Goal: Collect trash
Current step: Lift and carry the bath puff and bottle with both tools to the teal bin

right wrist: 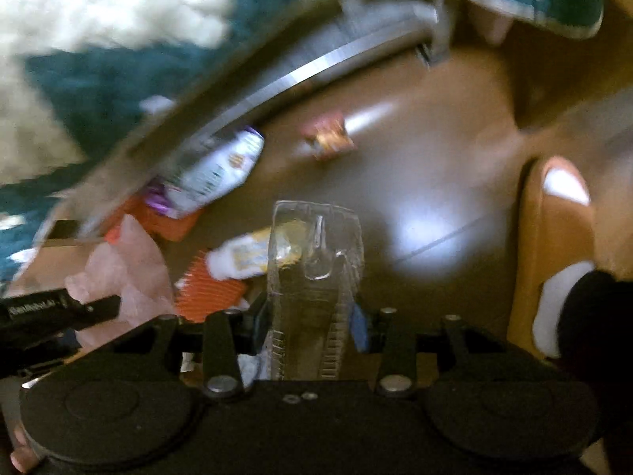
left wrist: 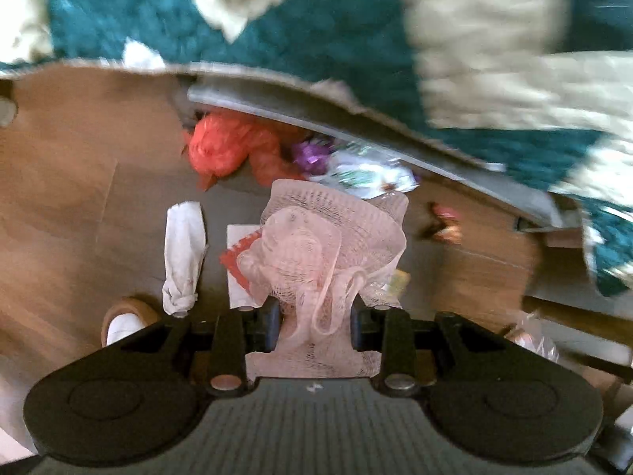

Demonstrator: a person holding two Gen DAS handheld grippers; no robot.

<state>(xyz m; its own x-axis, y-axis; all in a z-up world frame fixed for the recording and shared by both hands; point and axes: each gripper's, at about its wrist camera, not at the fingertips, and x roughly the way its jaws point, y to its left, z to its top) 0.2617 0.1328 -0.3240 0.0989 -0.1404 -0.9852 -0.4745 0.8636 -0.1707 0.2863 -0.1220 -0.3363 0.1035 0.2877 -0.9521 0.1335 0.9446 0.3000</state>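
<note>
My left gripper [left wrist: 315, 324] is shut on a pink mesh net bag [left wrist: 316, 245] and holds it above a cardboard box. In the box lie an orange plastic bag [left wrist: 225, 146], a purple wrapper [left wrist: 310, 154], a white printed packet [left wrist: 372, 174], a crumpled white tissue [left wrist: 182, 253] and a white card with a red comb-like piece [left wrist: 237, 265]. My right gripper [right wrist: 312, 324] is shut on a clear plastic blister pack [right wrist: 316, 253]. In the right wrist view the pink net [right wrist: 130, 273] hangs at left, beside an orange comb-like piece [right wrist: 209, 293] and a white-and-yellow wrapper [right wrist: 245, 257].
A teal and cream rug [left wrist: 316, 19] lies beyond the box's grey rim [left wrist: 356, 118]. A small red wrapper [right wrist: 328, 138] lies on the wooden floor [right wrist: 435, 158]. The person's tan slipper [right wrist: 554, 245] is at right; another slipper shows in the left view [left wrist: 126, 316].
</note>
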